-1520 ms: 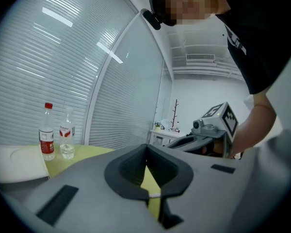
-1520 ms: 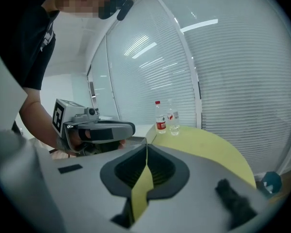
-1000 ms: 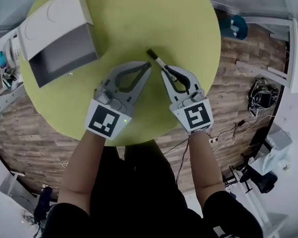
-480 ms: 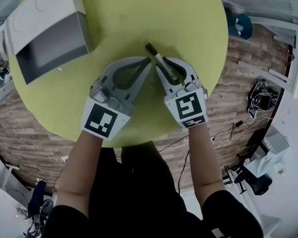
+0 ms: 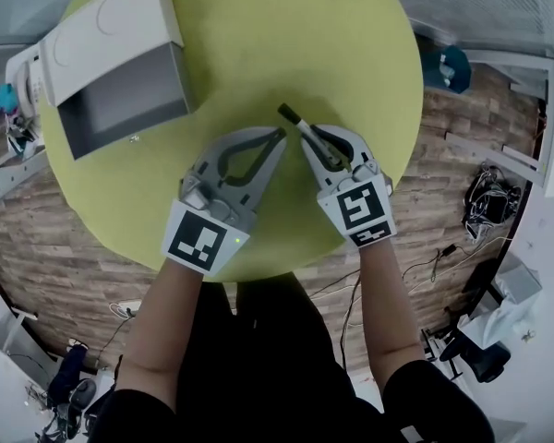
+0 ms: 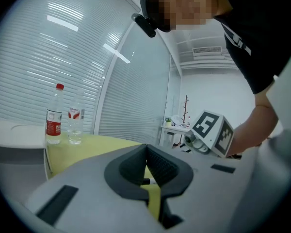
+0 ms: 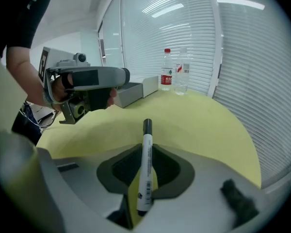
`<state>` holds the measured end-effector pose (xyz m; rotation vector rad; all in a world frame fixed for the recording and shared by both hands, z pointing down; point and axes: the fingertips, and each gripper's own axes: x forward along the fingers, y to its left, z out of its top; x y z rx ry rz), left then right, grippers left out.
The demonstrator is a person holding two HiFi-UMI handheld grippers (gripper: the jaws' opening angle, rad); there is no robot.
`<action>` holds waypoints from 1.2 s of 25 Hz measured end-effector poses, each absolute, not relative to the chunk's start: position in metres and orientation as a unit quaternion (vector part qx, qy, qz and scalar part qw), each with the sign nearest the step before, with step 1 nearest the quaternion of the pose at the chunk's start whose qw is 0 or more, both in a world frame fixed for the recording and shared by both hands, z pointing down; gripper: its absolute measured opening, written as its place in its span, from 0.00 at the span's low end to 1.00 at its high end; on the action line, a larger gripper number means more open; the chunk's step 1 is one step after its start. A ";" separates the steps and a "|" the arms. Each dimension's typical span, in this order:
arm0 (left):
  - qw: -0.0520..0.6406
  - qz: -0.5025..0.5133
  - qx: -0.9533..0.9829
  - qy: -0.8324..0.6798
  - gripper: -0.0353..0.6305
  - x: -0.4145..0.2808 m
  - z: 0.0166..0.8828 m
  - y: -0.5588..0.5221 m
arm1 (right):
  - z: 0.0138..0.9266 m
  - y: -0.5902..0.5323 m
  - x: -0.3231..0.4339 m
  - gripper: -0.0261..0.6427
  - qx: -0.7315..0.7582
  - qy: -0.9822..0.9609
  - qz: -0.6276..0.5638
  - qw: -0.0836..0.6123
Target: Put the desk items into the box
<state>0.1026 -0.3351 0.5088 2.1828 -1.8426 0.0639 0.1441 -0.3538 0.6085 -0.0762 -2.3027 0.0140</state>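
Black rubber pads of the right gripper (image 7: 145, 148) were clenched on a white marker (image 7: 145, 171); its barrel ran lengthwise between the two fingers, the printed rear end tucked back into the hollow behind the pads and the black cap poking out well past the fingertips. From the head view the marker (image 5: 307, 135) lay slanted in the right gripper (image 5: 308, 137), cap pointing up and to the left across the yellow-green table (image 5: 258, 35) (whether the cap touched the tabletop could not be told). Just beside it, the left gripper (image 5: 281, 137) had its fingertips pressed together with nothing between them; its own view showed the left gripper (image 6: 146, 147) closed tip to tip, only the open hollow behind the pads. The two grippers sat side by side, their tips near each other, at the near part of the round table. Well apart from both, toward the far left edge, the white box (image 5: 120, 100) stood open with its lid flap raised and its grey inside showing. Two water bottles (image 7: 173, 75) stood beyond the box.
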 end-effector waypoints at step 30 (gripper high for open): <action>0.118 -0.019 0.601 -0.790 0.07 -0.125 0.467 -0.156 | 0.519 -0.200 -0.103 0.15 -0.178 -0.926 -0.065 0.328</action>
